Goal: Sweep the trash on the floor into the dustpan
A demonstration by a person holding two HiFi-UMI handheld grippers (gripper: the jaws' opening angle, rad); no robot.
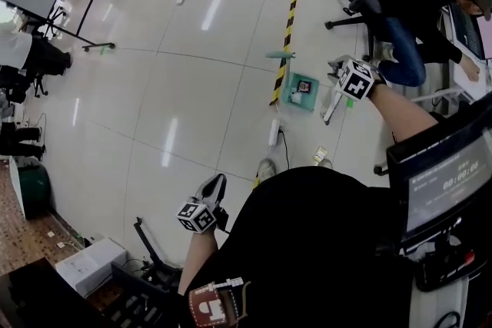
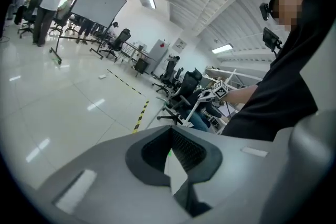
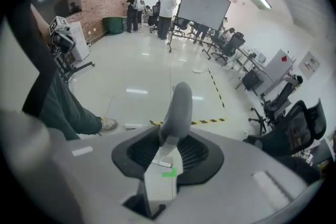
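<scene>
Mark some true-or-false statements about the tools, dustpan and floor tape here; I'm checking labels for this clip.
1. A green dustpan sits on the floor beside striped tape. True.
2. The left tool holds that dustpan. False: it holds nothing.
3. The right tool is shut on a white handle. True.
4. The tape is red and white. False: it is yellow and black.

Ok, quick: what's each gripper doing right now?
Left tongs: closed, nothing between them.
Right tongs: closed on the broom handle.
</scene>
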